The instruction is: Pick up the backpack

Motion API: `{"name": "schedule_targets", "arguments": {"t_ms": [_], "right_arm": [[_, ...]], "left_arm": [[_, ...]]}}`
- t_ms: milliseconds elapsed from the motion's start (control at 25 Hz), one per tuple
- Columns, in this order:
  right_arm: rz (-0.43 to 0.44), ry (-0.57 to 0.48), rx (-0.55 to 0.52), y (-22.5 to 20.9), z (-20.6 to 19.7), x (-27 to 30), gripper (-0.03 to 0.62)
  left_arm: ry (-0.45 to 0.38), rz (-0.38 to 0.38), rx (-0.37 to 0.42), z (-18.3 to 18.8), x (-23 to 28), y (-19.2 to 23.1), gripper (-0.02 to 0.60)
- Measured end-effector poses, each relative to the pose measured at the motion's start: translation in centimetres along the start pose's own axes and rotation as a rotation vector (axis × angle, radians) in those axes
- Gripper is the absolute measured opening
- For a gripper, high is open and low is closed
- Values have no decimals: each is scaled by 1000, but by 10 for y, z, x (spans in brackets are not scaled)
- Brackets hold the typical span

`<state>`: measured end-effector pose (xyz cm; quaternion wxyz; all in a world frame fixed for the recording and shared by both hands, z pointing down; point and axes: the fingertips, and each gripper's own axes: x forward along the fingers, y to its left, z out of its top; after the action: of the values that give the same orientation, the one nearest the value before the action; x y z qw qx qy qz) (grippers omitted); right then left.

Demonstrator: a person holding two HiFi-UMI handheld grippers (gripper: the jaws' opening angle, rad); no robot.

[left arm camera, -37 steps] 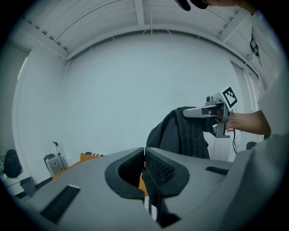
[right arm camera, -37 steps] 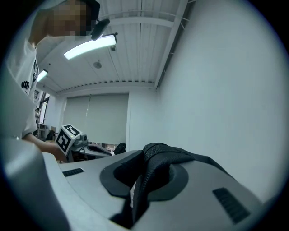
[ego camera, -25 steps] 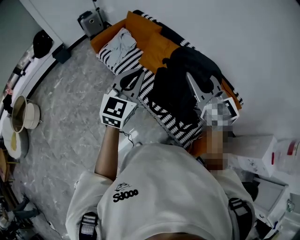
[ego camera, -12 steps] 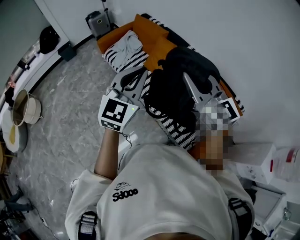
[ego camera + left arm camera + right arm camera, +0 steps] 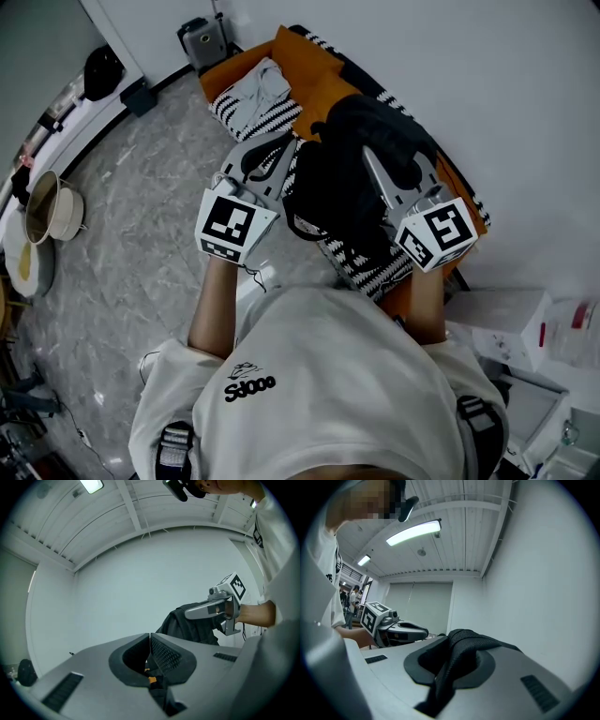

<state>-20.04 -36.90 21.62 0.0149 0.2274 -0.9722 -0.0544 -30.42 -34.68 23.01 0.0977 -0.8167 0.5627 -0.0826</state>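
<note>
The black backpack (image 5: 349, 178) hangs between my two grippers, above the striped bedding (image 5: 361, 261). My left gripper (image 5: 292, 159) is shut on black fabric at the bag's left edge; in the left gripper view its jaws (image 5: 150, 638) meet with dark cloth and an orange bit pinched below them. My right gripper (image 5: 370, 157) is shut on a black webbing strap (image 5: 457, 656) that runs up between its jaws and over the top. Each gripper view shows the other gripper: the right one (image 5: 207, 609) beside the backpack (image 5: 187, 623), and the left one (image 5: 411, 631).
A striped and orange mattress (image 5: 309, 75) lies along the white wall, with a grey garment (image 5: 264, 81) on it. A small device (image 5: 206, 39) stands by the wall. A pot (image 5: 49, 214) sits at the far left on the marble floor (image 5: 131, 234). White boxes (image 5: 511, 314) stand at the right.
Both grippers have risen a little with the backpack and shifted slightly. The bag now hangs more bunched between them, with its lower edge off the bedding.
</note>
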Motion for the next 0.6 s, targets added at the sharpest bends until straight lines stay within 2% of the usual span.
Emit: {"name": "schedule_targets", "arguments": {"t_ms": [600], "right_arm": [[-2,11,-7,10,1,-5,64]], "left_arm": [[11,-12,-16,-5,-8,-6,25]]}}
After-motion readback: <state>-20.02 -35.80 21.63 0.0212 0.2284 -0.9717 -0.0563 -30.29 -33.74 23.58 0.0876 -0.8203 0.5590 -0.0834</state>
